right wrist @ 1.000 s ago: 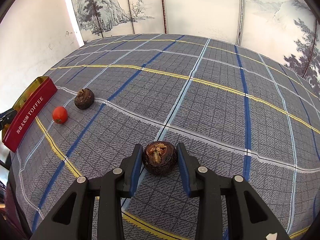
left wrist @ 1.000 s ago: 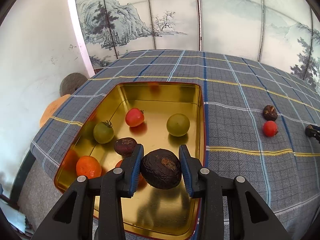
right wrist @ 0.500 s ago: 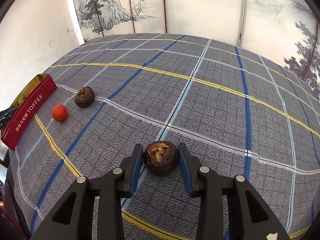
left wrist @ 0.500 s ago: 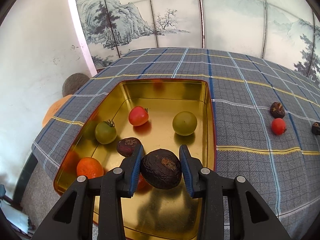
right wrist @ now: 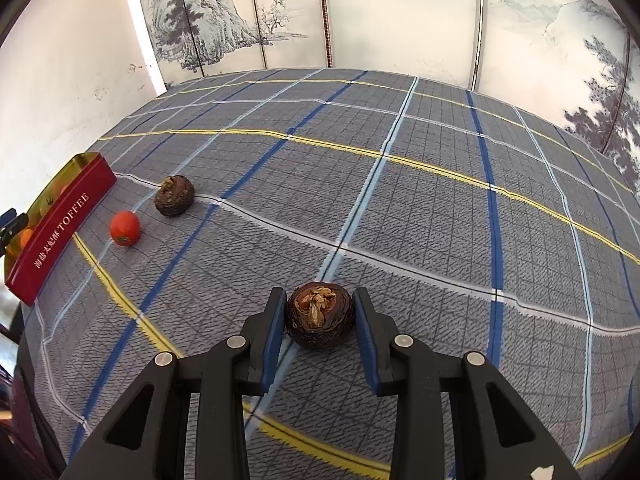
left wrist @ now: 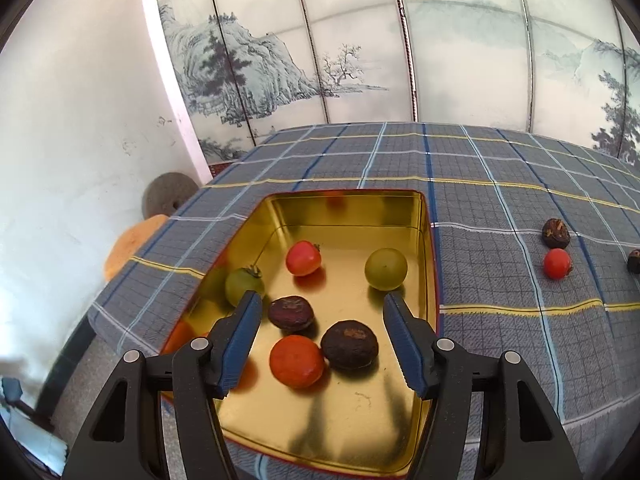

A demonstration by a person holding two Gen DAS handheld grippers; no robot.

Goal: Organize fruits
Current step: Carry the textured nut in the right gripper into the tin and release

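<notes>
My left gripper (left wrist: 324,344) is open above the gold tin tray (left wrist: 424,216). The dark wrinkled fruit (left wrist: 349,345) lies in the tray between its fingers, next to an orange fruit (left wrist: 296,360). Also in the tray are a dark purple fruit (left wrist: 291,313), a red tomato (left wrist: 303,258) and two green fruits (left wrist: 386,269). My right gripper (right wrist: 320,330) is shut on a dark brown fruit (right wrist: 320,316) just over the cloth. A second brown fruit (right wrist: 174,195) and a red tomato (right wrist: 125,228) lie on the cloth near the tray's red side (right wrist: 60,224).
The checked grey-blue tablecloth (right wrist: 400,184) covers the table. A painted folding screen (left wrist: 400,60) stands behind it and a white wall is at the left. A round stone (left wrist: 168,200) and an orange cushion (left wrist: 128,244) sit beyond the table's left edge.
My left gripper has opened and let the dark wrinkled fruit drop into the tray beside the orange fruit. My right gripper still holds its brown fruit and has moved little.
</notes>
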